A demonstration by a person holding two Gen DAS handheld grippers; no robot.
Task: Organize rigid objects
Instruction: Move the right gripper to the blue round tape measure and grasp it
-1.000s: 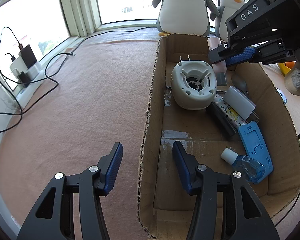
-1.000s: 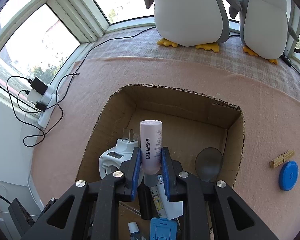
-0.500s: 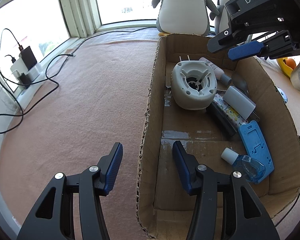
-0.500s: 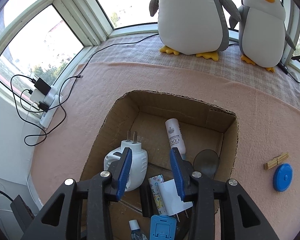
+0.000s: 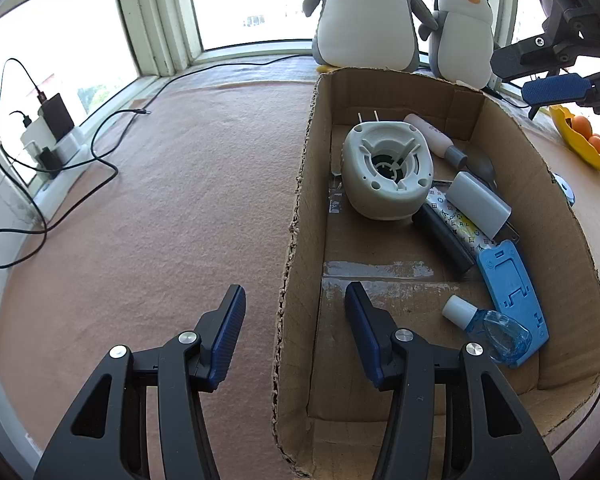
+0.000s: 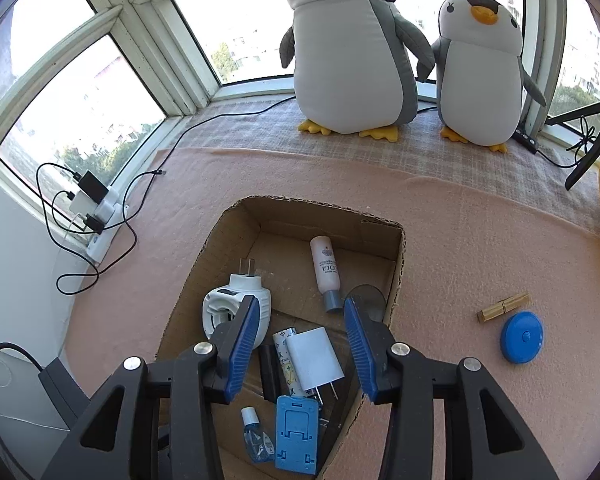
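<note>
An open cardboard box (image 5: 300, 208) (image 6: 396, 280) holds a white plug-in device (image 5: 386, 170) (image 6: 236, 304), a pale pink bottle (image 5: 434, 140) (image 6: 326, 272), a white charger (image 6: 314, 358), a blue phone stand (image 5: 512, 288) (image 6: 296, 434) and a small blue bottle (image 5: 492, 330). My left gripper (image 5: 294, 330) is open and empty, straddling the box's left wall. My right gripper (image 6: 298, 342) is open and empty, high above the box; it also shows in the left wrist view (image 5: 556, 88). A blue round disc (image 6: 522, 336) and a wooden clothespin (image 6: 502, 306) lie on the pink cloth right of the box.
Two plush penguins (image 6: 348, 44) (image 6: 482, 68) stand on the sill behind the box. A power strip with chargers and cables (image 6: 94, 204) (image 5: 48, 136) lies at the left. A yellow bowl with oranges (image 5: 584, 140) sits at the right.
My right gripper opened and let go of the pink bottle, which now lies in the far end of the box. The right gripper then rose and drew back. The left gripper stayed put.
</note>
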